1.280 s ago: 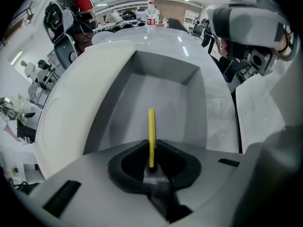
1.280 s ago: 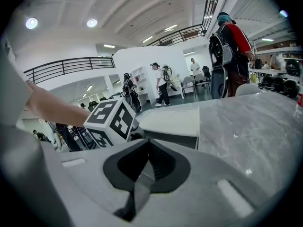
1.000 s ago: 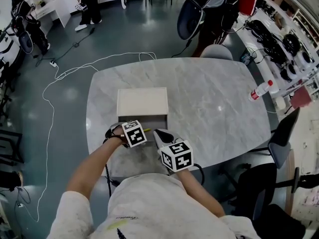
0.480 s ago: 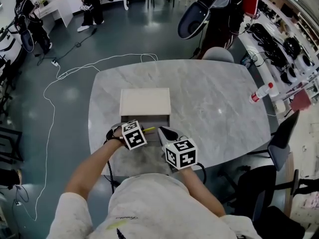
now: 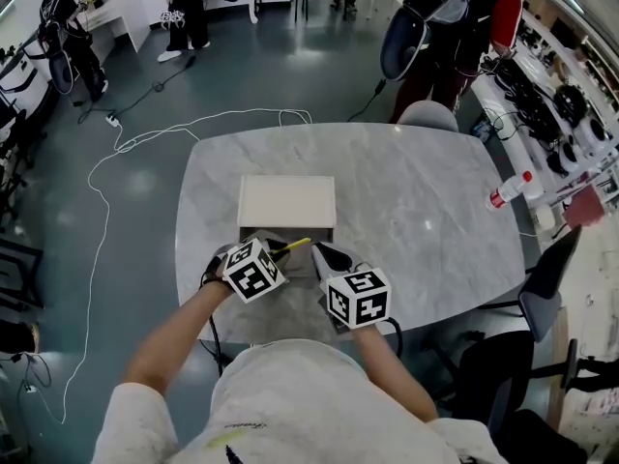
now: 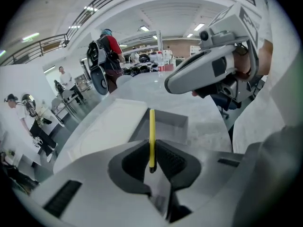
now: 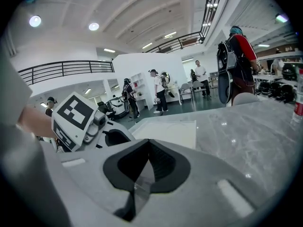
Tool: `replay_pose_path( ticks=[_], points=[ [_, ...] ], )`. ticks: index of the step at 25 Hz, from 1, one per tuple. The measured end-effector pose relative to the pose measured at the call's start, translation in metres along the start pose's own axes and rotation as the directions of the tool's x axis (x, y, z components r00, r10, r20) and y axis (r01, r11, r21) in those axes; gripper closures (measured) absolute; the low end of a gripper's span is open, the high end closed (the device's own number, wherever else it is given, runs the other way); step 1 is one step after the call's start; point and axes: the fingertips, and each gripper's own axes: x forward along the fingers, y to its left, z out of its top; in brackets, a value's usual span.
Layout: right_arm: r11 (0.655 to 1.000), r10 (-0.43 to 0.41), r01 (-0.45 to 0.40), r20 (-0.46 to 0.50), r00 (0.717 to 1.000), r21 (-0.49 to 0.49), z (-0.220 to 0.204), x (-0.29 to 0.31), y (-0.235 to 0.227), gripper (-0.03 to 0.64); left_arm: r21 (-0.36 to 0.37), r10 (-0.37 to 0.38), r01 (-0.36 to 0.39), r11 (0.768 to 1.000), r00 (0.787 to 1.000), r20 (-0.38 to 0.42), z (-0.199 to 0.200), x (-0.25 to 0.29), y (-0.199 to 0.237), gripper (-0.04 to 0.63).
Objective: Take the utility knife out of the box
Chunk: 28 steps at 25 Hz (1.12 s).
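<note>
One utility knife [image 6: 151,126] pinched by its end in left gripper [image 6: 151,148] jaws, frame centre; likely light, stiff, slippery, mid-body hold steadier. Right gripper [image 7: 147,148] jaws pressed together, empty.

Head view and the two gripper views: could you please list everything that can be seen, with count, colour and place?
table: one, grey marble, centre
box: one, cream, open, on the table's near half
utility knife: one, yellow, raised over the box opening
bottle: one, white and red, at the table's right edge
chair: one, grey, at the table's far side
cable: one, white, on the floor at left
people: several, standing in the background
left gripper: one, grey, jaws shut on the utility knife
right gripper: one, grey, jaws together, empty, beside the left gripper
</note>
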Motion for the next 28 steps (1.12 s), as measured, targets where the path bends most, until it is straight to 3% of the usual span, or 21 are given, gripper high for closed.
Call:
replay_pose_path(
  ticks=[6,11,14,19,24,28],
  points=[
    [1.000,-0.003,0.003,0.030,1.000,-0.012,0.016,-0.001,-0.001,0.612,-0.122,0.110,-0.095,0.988,0.986,0.128,0.015,-0.027,0.022,0.549],
    [1.000,0.004,-0.003,0.049,0.999,-0.022,0.026,0.001,0.002,0.612,-0.260,0.199,-0.133,0.957,0.948,0.247,0.029,-0.047,0.036,0.549],
    [1.000,0.002,-0.001,0.067,0.998,-0.024,0.035,0.001,0.001,0.612,-0.345,0.255,-0.144,0.928,0.919,0.300,0.036,-0.056,0.042,0.549],
    [1.000,0.001,0.002,0.091,0.996,-0.032,0.048,0.001,0.003,0.612,-0.489,0.354,-0.149,0.859,0.864,0.359,0.039,-0.074,0.051,0.549],
    [0.999,0.002,0.002,0.106,0.994,-0.040,0.052,0.003,0.004,0.612,-0.566,0.417,-0.142,0.812,0.820,0.392,0.040,-0.089,0.058,0.549],
    [0.997,0.005,0.005,0.119,0.993,-0.078,0.053,0.003,0.007,0.612,-0.600,0.444,-0.136,0.789,0.801,0.402,0.037,-0.094,0.061,0.549]
  ],
)
